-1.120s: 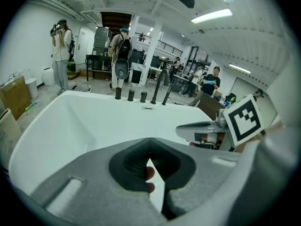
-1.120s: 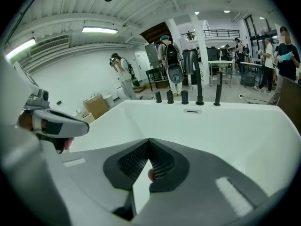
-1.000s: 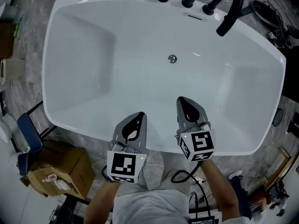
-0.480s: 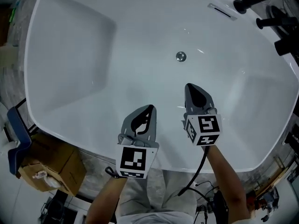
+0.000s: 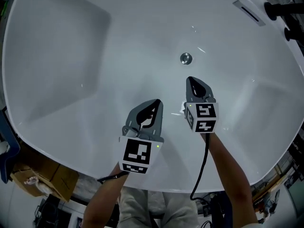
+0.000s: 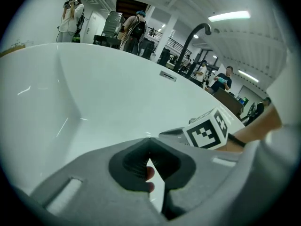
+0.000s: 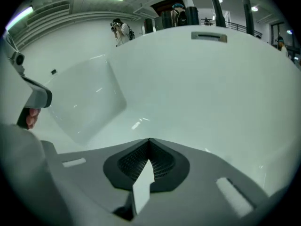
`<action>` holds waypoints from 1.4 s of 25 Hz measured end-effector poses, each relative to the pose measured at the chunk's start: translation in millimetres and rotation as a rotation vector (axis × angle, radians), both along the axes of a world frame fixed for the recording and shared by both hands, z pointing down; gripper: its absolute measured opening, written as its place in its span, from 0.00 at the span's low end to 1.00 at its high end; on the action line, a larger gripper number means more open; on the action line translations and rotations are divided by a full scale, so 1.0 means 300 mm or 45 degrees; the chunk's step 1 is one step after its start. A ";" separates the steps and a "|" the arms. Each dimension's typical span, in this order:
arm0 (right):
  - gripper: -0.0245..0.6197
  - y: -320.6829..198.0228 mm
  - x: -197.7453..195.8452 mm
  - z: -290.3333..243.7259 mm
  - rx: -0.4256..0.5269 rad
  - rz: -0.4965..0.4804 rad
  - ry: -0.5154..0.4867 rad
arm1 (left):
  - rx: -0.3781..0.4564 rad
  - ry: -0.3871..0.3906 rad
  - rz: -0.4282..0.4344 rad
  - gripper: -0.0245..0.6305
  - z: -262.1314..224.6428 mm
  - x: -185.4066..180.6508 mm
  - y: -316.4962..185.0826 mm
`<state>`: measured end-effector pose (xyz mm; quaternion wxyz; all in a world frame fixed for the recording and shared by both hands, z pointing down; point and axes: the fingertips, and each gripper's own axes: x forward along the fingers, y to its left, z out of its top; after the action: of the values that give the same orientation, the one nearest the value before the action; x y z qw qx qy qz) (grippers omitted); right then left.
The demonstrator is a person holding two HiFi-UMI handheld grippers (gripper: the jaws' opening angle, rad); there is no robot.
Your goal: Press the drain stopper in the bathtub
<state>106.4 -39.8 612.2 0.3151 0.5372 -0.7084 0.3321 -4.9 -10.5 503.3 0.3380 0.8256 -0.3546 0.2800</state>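
The round chrome drain stopper [image 5: 185, 58] sits in the floor of the white bathtub [image 5: 61, 46], in the head view. My right gripper [image 5: 192, 80] hangs over the tub floor with its tip a short way below the stopper, apart from it, jaws shut and empty. My left gripper [image 5: 157, 102] hovers lower and to the left, also shut with nothing held. In the right gripper view the closed jaws [image 7: 149, 140] face bare tub wall; the stopper does not show there. From the left gripper view [image 6: 149, 139] the right gripper's marker cube [image 6: 207, 132] shows.
Black tap fittings [image 5: 281, 7] and the overflow slot [image 5: 246, 11] line the tub's far right rim. A cardboard box [image 5: 40, 175] stands on the floor at the lower left. People stand in the room beyond the tub [image 6: 70, 13].
Both grippers have moved forward over the tub, the right one closing in on the stopper. The head camera has dropped closer, so the tub fills the view.
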 end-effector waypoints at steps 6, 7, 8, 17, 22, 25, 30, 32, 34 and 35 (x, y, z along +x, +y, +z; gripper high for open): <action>0.04 -0.030 0.024 0.270 -0.074 -0.012 0.038 | -0.027 0.010 0.030 0.04 0.165 0.025 -0.028; 0.04 -0.041 0.036 0.311 -0.079 -0.007 0.039 | -0.030 0.015 0.035 0.04 0.188 0.034 -0.033; 0.04 -0.053 0.051 0.352 -0.088 0.002 0.041 | -0.032 0.019 0.038 0.04 0.211 0.042 -0.038; 0.04 -0.090 0.138 0.635 -0.202 0.028 0.107 | -0.037 0.006 0.067 0.04 0.390 0.075 -0.065; 0.04 -0.125 0.176 0.739 -0.241 0.003 0.118 | -0.068 0.029 0.066 0.04 0.455 0.102 -0.061; 0.04 -0.135 0.174 0.780 -0.263 -0.002 0.131 | -0.086 0.035 0.055 0.04 0.482 0.100 -0.053; 0.04 -0.157 0.202 0.829 -0.295 0.051 0.151 | -0.098 0.050 0.047 0.04 0.514 0.096 -0.062; 0.04 -0.157 0.205 0.851 -0.321 0.038 0.169 | -0.100 0.046 0.037 0.04 0.532 0.088 -0.074; 0.04 -0.158 0.205 0.865 -0.330 0.032 0.170 | -0.108 0.043 0.022 0.04 0.551 0.083 -0.086; 0.04 -0.157 0.208 0.869 -0.335 0.054 0.152 | -0.111 0.044 0.019 0.04 0.558 0.085 -0.090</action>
<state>168.9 -87.0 872.9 0.4174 0.5250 -0.6271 0.3961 20.6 -37.4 670.8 0.3776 0.8175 -0.3299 0.2835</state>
